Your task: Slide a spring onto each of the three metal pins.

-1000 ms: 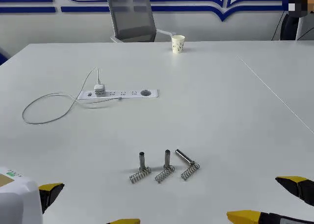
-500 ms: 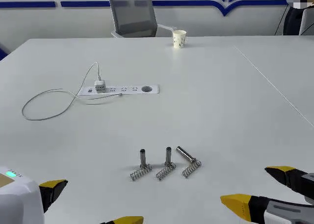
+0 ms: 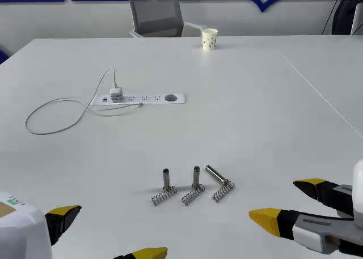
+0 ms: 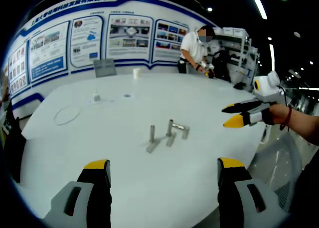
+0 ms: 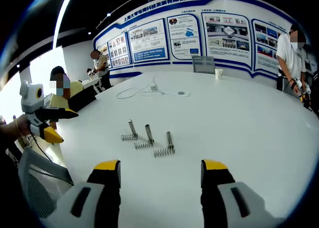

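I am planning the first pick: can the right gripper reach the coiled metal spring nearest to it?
Probably yes: the right gripper is open, and only bare white table lies between it and that spring.

Observed: the right gripper (image 3: 271, 199) has advanced from the lower right corner of the head view, up and leftward over the table (image 3: 255, 100). It now stands nearer the metal pins (image 3: 195, 177), with clear space between, its jaws are spread, and more of its grey housing behind the yellow tips is exposed than before. Over the same interval the headset camera has dipped slightly, so the whole scene sits a little higher in frame; this is camera motion, not displacement of any item.
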Motion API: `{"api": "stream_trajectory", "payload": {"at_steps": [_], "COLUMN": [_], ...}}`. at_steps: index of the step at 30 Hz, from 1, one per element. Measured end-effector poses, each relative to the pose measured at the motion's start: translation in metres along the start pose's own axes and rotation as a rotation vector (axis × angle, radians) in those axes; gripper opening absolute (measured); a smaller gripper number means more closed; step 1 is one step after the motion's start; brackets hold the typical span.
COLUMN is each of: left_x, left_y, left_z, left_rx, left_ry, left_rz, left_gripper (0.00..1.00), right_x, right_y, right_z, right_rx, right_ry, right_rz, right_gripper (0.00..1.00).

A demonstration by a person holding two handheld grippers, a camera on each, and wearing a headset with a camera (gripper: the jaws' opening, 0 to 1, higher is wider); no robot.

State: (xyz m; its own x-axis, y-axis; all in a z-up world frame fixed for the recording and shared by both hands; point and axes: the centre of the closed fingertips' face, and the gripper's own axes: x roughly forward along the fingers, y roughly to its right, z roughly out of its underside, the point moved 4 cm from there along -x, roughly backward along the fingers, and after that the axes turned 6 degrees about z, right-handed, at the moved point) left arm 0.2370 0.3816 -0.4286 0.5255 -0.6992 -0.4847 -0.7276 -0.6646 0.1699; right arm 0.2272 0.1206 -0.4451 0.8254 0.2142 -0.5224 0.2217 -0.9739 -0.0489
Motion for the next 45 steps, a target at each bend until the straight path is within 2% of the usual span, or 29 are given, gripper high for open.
{"api": "stream_trajectory", "payload": {"at_steps": [18, 30, 40, 45], "left_x": [0.004, 0.010, 0.014, 0.016], "left_y": [-0.002, -0.003, -0.006, -0.006], "left_z": [-0.001, 0.001, -0.001, -0.001], "left_rx": [0.005, 0.013, 0.019, 0.021], "left_ry": [0.014, 0.003, 0.015, 0.009], "left_rz": [-0.007, -0.001, -0.009, -0.002], "left_gripper": [0.89, 0.87, 0.86, 0.86], "right_x": [0.036, 0.066, 0.093, 0.106], "right_y": [-0.003, -0.001, 0.001, 0.001], "right_z": [-0.014, -0.024, -0.030, -0.032], "right_rx": [-0.061, -0.083, -0.105, -0.101], "right_ry": [-0.003, -0.013, -0.033, -0.042], "right_rz": [-0.039, -0.060, -0.081, -0.089], "right_gripper": [0.59, 0.53, 0.49, 0.44]}}
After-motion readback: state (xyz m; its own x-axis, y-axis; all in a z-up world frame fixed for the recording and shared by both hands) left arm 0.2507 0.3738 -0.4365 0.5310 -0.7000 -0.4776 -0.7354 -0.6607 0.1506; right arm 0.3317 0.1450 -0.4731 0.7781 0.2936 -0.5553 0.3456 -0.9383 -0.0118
